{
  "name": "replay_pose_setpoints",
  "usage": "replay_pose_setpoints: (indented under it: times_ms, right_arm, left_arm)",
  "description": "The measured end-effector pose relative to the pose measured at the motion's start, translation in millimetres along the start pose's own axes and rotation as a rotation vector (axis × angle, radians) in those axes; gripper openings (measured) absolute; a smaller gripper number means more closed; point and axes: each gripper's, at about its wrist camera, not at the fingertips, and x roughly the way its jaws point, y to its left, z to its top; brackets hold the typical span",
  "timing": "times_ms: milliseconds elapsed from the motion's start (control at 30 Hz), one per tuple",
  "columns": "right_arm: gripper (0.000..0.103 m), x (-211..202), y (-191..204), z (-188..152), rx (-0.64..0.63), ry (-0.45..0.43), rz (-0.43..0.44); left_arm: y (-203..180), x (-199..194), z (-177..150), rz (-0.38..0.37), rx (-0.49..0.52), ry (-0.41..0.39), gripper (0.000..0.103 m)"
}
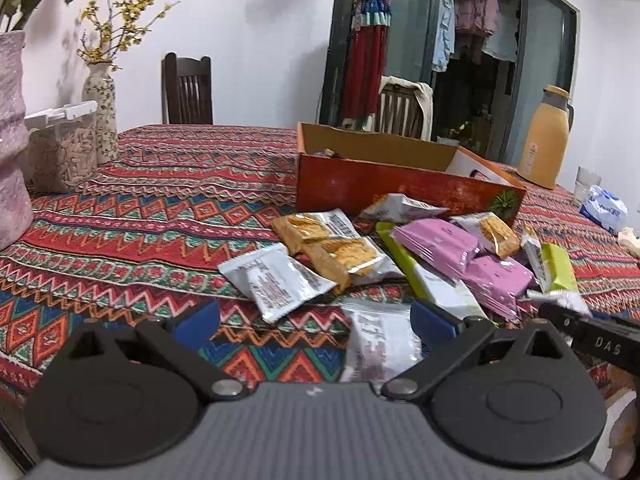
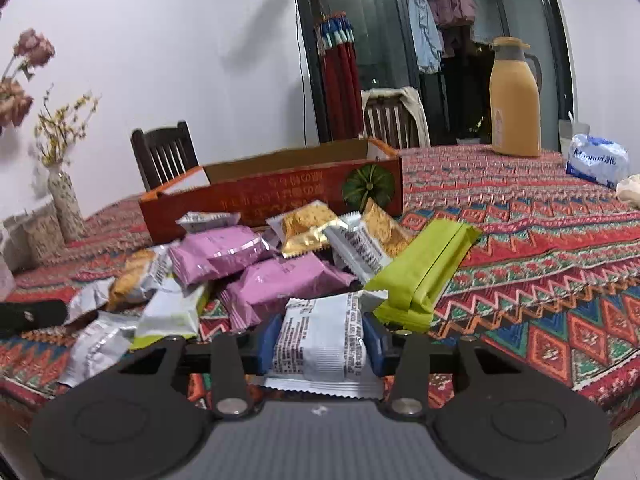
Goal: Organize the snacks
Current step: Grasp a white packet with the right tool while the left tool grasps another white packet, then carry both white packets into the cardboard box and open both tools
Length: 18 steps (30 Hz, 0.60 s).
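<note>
A white packet [image 2: 320,340] is clamped between the blue pads [image 2: 267,344] of the right gripper [image 2: 320,346], one pad pressed on each side of it, print side up, at the near edge of the table [image 2: 560,248]; the left gripper [image 1: 316,320] is held with its pads [image 1: 200,320] wide apart above the cloth near the same edge, nothing gripped, a blurred white packet [image 1: 380,344] lying under the gap by its right pad. The snack pile [image 1: 400,252] is spread on the patterned cloth just in front of the orange box [image 1: 400,184]; pink packets [image 2: 248,264], gold cracker packets [image 1: 332,248], white ones and a green pack [image 2: 424,276] are heaped together, several overlapping. The box is open at the top and stands toward the middle of the table; something dark is seen in its far left corner, too small to tell. A yellow jug [image 2: 514,104] and a blue-white bag [image 2: 596,160] are set near the far right edge; a vase [image 1: 100,116] and a clear jar [image 1: 64,148] are placed by the left edge.
</note>
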Motion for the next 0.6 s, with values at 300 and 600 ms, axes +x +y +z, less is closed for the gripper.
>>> replay_pose_setpoints:
  times_ms: [300,600]
  right_arm:
    - [0.043,-15,-4,2,0.003,-0.048,0.029]
    - [0.043,-15,-4,0,0.002,-0.048,0.048]
  left_arm:
    - [-27,22,-9,-0.056,0.047,0.125,0.069]
    - [-34,24,-9,-0.045,0.074,0.123,0.041]
